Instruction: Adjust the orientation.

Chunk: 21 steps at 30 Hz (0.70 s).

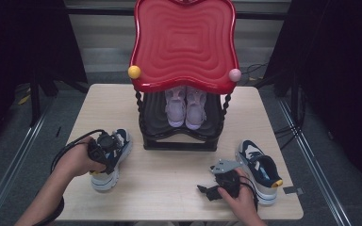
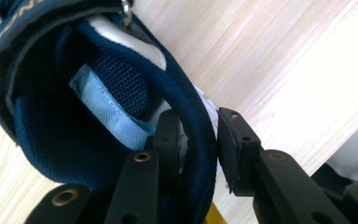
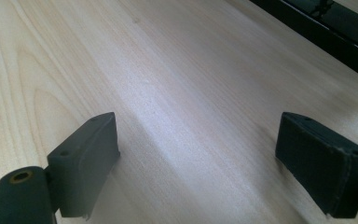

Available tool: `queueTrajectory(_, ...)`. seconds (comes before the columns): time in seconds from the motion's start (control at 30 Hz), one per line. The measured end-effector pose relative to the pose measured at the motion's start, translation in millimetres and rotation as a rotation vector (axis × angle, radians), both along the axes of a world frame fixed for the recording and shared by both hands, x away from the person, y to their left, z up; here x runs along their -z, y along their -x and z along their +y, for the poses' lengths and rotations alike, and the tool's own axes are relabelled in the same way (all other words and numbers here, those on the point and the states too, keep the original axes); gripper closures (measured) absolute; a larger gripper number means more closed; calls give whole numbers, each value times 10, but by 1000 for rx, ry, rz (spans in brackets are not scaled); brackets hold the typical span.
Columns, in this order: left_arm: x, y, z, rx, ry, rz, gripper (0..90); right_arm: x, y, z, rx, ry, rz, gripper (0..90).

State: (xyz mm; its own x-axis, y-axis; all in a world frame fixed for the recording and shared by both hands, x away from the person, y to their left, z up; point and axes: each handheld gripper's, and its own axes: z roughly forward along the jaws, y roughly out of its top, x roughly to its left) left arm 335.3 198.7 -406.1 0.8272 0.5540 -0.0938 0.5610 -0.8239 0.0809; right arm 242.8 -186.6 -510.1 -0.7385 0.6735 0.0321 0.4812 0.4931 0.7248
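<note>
A: Report the fixed items, largest first.

B: A wooden table [image 1: 169,188] carries a two-tier shoe rack [image 1: 181,134] with a red top tray [image 1: 185,42]. A pair of pale pink shoes [image 1: 185,107] stands on its black lower shelf.

A: Location of the work item?

B: A navy and white sneaker [image 1: 111,162] lies on the table, left of the rack and near the front edge. Its mate [image 1: 259,169] lies at the right front.

A: Left gripper [image 2: 198,140] status?

B: Clamped on the sneaker's padded heel collar, one jaw inside the shoe opening and one outside.

A: Right gripper [image 3: 198,163] status?

B: Released. Jaws stand wide apart, just above bare table, just beside the mate, grasping nothing.
</note>
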Motion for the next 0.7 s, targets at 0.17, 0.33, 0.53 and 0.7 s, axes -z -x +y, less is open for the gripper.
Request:
queueTrajectory(0.17,-17,-11,3,27,13,-22,574,1,-1,0,0,0,-3,123)
queueTrajectory(0.33,-11,9,70,46,0,-31,499,0,1,0,2,0,1,123)
queueTrajectory(0.53,16,55,103,95,-11,-18,445,1,-1,0,-1,0,-3,122)
queueTrajectory(0.7,-25,73,97,123,-29,-2,634,-2,-3,-2,-1,4,-2,122)
